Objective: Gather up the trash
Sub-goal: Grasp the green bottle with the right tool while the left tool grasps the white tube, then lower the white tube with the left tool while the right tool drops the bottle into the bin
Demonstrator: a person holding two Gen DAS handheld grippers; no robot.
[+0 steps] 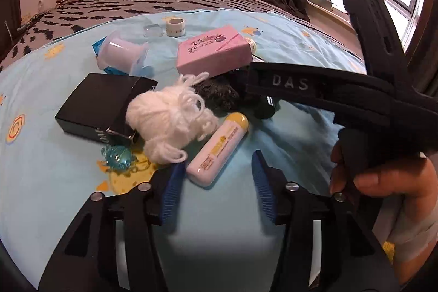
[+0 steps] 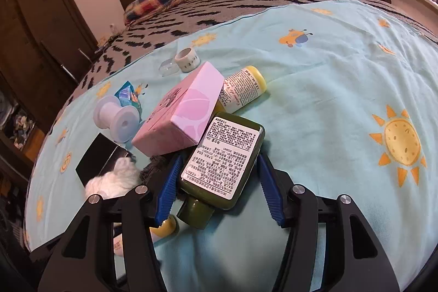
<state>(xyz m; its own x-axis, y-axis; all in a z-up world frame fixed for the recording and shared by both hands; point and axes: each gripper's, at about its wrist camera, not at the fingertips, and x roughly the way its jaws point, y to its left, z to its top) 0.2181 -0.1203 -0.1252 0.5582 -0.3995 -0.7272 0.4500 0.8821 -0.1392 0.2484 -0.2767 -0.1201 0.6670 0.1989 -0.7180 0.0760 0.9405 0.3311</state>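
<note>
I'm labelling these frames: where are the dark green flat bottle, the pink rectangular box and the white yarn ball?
Dark green flat bottle (image 2: 223,155), right wrist view, its white label.
Pink rectangular box (image 1: 212,49), left wrist view, its top face.
White yarn ball (image 1: 164,122), left wrist view, its wound body.

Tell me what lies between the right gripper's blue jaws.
In the right wrist view, a dark green flat bottle with a white printed label lies between the right gripper jaws, cap toward the camera, on the light blue sheet.

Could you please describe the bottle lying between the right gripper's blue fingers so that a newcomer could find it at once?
On the light blue sun-print sheet covering the bed, find the pink rectangular box. Against its near corner lies a flat olive-green plastic bottle, cap toward the camera. Unlike the yellow-capped white bottle beyond it, it is dark green with a large white text label.
</note>
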